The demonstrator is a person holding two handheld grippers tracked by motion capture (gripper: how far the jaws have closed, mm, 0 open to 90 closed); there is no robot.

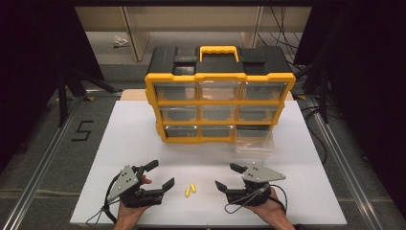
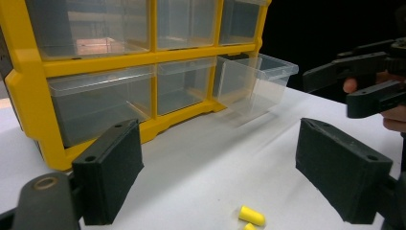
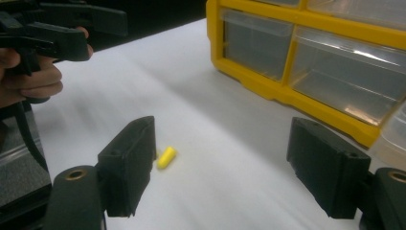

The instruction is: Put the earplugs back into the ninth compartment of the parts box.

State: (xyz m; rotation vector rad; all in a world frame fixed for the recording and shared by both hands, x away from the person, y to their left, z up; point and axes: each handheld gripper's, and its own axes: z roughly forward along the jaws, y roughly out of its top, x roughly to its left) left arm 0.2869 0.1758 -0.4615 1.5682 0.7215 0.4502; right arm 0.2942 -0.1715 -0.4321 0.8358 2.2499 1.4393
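Two small yellow earplugs [image 1: 190, 189] lie side by side on the white table [image 1: 134, 143] near its front edge, between my two grippers. My left gripper [image 1: 159, 175] is open just left of them, nothing between its jaws. In the left gripper view one earplug [image 2: 252, 215] lies low between the jaws. My right gripper [image 1: 229, 176] is open to their right, empty too. In the right gripper view an earplug [image 3: 166, 157] lies beside the left jaw. A yellow and black drawer cabinet [image 1: 218, 98] stands at the table's back, and one clear drawer [image 1: 254, 142] sits pulled out at its bottom right.
The cabinet has clear drawers in three rows and a yellow handle [image 1: 219, 51] on its black top. The pulled-out drawer [image 2: 256, 79] looks empty. Metal rails [image 1: 43, 158] run along both sides of the table, with dark stands behind. Bare white surface spreads between the cabinet and my grippers.
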